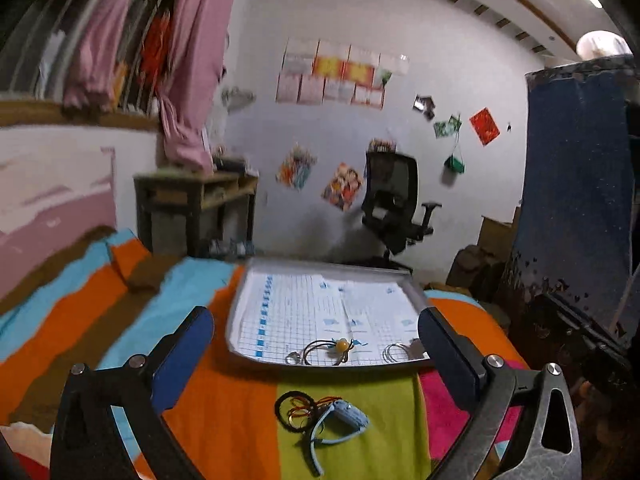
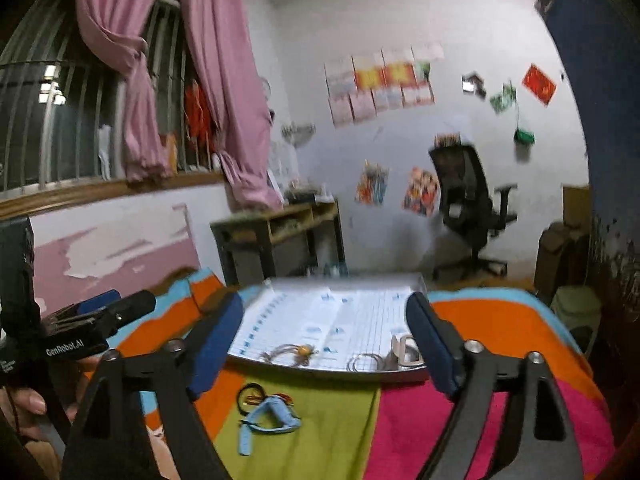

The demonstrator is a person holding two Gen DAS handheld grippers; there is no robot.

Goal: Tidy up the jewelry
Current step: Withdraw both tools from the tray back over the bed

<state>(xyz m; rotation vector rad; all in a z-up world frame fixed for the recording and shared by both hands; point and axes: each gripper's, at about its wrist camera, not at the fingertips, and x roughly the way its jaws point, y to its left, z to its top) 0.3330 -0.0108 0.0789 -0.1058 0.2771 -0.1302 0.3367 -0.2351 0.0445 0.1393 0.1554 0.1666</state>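
While most pieces already lie along the near rim of the tray (image 1: 240, 300), one cluster remains off it: a pale blue watch (image 1: 340, 420) tangled with a black hair ring (image 1: 294, 410) and thin orange-gold bangles (image 1: 306, 406), all on the green patch of the bed cover (image 1: 224, 412), just short of the tray's near edge.

In the left wrist view the cluster sits at 6 o'clock from the tray and dead ahead between our left gripper (image 1: 316, 344) fingers, slightly below their tips. The watch strap's long axis runs from about 1 o'clock to 7 o'clock, the face at the far end. In the right wrist view the same watch (image 2: 268, 412) lies at roughly 7 o'clock from the right gripper (image 2: 324, 340), outside the line between its fingers.

Judgement: our left hand is the better placed for the pick; the right would need to swing leftward.

Fingers: both pairs stand wide apart, holding nothing.

On the tray, over its gridded paper liner: a cord with an amber bead (image 1: 342, 345), a small clear ring (image 1: 292, 357), silver bangles (image 1: 394, 352), and a pale buckle-like piece (image 2: 406, 350) whose identity we cannot tell.

Risk, as we judge it: the tangle may lift together.
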